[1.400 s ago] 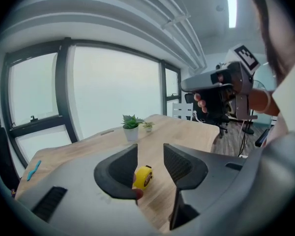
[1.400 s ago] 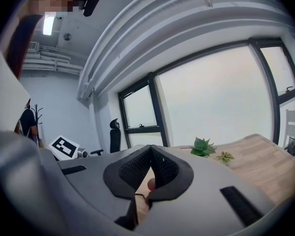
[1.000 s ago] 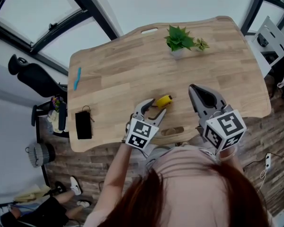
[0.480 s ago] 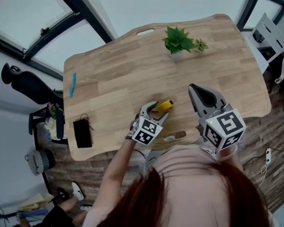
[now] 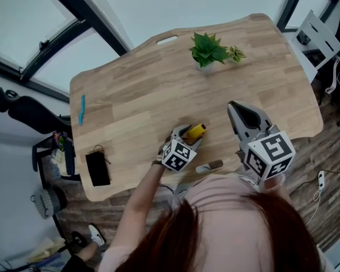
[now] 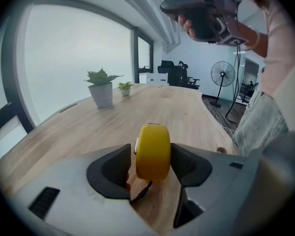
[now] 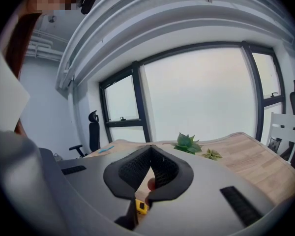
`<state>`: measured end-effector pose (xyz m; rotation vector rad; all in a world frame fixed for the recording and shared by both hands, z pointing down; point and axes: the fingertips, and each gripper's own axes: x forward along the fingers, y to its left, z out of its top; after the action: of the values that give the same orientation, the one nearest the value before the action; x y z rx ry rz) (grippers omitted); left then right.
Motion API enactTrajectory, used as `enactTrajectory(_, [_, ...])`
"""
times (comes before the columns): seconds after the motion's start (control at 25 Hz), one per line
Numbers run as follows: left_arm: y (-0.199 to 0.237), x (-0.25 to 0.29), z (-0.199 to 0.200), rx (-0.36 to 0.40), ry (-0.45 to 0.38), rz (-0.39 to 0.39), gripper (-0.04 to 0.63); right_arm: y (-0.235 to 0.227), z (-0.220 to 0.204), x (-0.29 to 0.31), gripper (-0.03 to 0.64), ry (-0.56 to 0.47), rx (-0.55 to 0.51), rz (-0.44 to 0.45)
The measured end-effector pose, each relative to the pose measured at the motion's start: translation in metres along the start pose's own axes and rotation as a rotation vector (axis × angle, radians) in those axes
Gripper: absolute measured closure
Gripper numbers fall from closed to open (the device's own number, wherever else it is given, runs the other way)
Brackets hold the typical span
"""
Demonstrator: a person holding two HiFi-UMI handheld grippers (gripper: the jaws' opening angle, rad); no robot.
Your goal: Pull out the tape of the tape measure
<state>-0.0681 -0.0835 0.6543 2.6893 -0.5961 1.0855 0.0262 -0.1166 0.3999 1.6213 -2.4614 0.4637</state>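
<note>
A yellow tape measure (image 5: 196, 131) stands on edge on the wooden table (image 5: 130, 95), near its front. My left gripper (image 5: 188, 135) has come down over it. In the left gripper view the tape measure (image 6: 153, 151) sits between the two dark pads. Those jaws have just been opening and stand wide, with a thin gap showing at the left pad, so they are open around it. A dark cord hangs under the case. My right gripper (image 5: 233, 107) is held in the air to the right, shut and empty (image 7: 150, 154). It also shows high in the left gripper view (image 6: 201, 14).
A potted plant (image 5: 207, 50) and a smaller one (image 5: 236, 54) stand at the table's far edge. A blue pen (image 5: 81, 107) and a black pouch (image 5: 97, 168) lie at the left end. A small grey-brown object (image 5: 208, 166) rests at the front edge. A black office chair (image 5: 22, 109) stands left of the table.
My left gripper has sunk toward the table and moved forward, and its jaws now straddle the tape measure. The right gripper has barely shifted.
</note>
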Motion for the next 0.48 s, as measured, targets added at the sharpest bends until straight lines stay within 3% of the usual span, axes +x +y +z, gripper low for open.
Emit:
enactTrajectory(0.2, [0.001, 0.014, -0.005, 0.009, 0.016, -0.023, 0.359, -0.007, -0.001, 0.003, 0.617, 0.010, 0.002, -0.023])
enactTrajectory(0.36, [-0.002, 0.019, -0.014, 0.058, 0.028, -0.016, 0.411, -0.009, -0.003, 0.004, 0.617, 0.015, 0.005, -0.035])
enactTrajectory(0.48, [-0.002, 0.021, -0.011, 0.058, 0.014, -0.006, 0.416, -0.010, -0.005, 0.004, 0.617, 0.021, 0.009, -0.046])
